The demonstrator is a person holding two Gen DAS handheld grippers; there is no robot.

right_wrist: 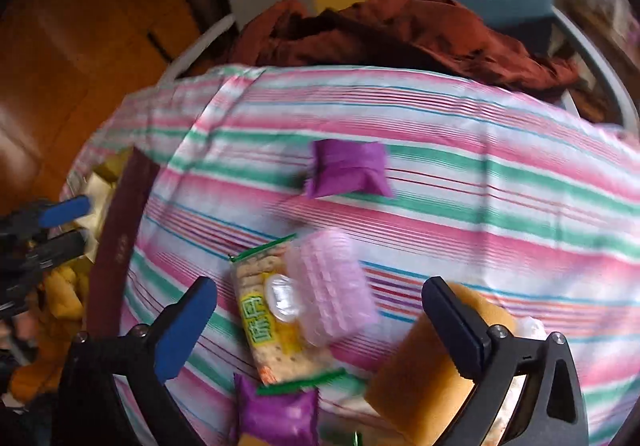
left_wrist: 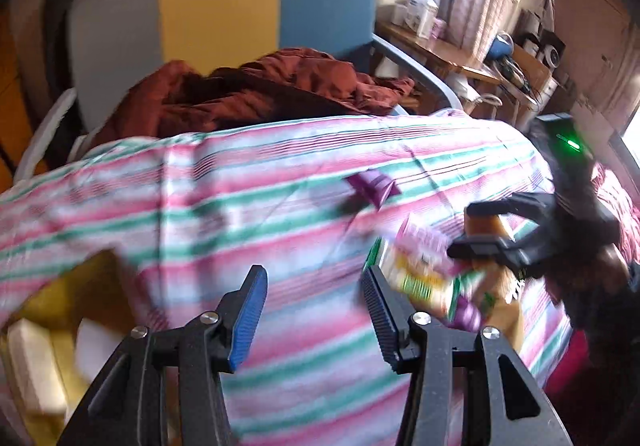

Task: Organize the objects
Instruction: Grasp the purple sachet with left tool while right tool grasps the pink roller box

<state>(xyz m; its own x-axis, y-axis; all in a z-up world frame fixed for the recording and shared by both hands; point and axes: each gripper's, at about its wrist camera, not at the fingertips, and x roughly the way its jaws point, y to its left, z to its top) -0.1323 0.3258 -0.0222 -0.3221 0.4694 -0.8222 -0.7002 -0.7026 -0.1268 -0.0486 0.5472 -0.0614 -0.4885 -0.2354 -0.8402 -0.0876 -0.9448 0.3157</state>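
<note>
The right gripper (right_wrist: 320, 310), jaws spread wide and empty, is being held over the pink ribbed roller (right_wrist: 332, 286) lying on the cracker packet (right_wrist: 276, 318) on the striped bedsheet (right_wrist: 480, 182); jaws should be centred before closing. The left gripper (left_wrist: 316, 310), partly spread, is holding nothing.
</note>
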